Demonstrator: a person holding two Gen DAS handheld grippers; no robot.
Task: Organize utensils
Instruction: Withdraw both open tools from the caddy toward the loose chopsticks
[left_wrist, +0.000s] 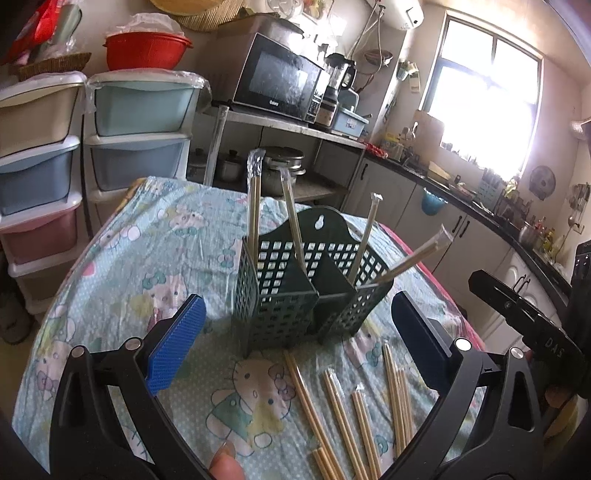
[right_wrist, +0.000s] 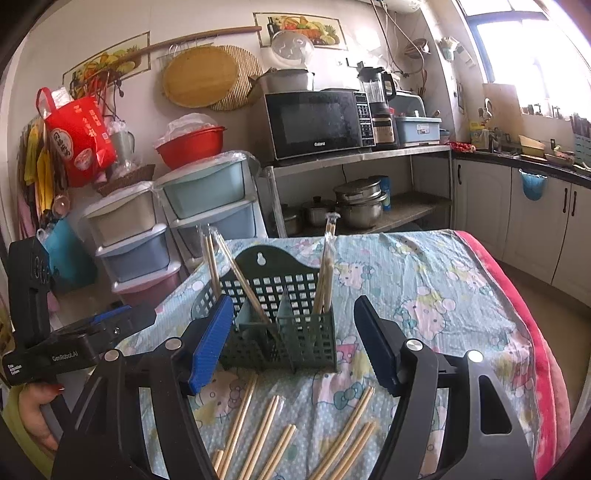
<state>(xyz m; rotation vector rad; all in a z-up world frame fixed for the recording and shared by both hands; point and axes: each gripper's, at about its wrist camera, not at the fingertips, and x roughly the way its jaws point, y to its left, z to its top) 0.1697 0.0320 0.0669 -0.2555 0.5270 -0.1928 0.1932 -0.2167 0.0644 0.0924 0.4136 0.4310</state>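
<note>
A dark green slotted utensil holder (left_wrist: 314, 295) stands on the cloth-covered table, also in the right wrist view (right_wrist: 280, 325). Several wrapped chopstick pairs (left_wrist: 255, 206) stand in its compartments. Several more wrapped chopsticks (left_wrist: 347, 417) lie loose on the cloth in front of it, seen too in the right wrist view (right_wrist: 280, 435). My left gripper (left_wrist: 295, 347) is open and empty, just in front of the holder. My right gripper (right_wrist: 295, 343) is open and empty, also in front of the holder above the loose chopsticks.
The table carries a light blue cartoon-print cloth (right_wrist: 443, 295) with a pink edge at the right. Plastic drawer towers (right_wrist: 177, 229) stand behind the table at the left. A metal rack with a microwave (right_wrist: 317, 122) and pots is behind. Kitchen counter and cabinets (right_wrist: 517, 206) run along the right.
</note>
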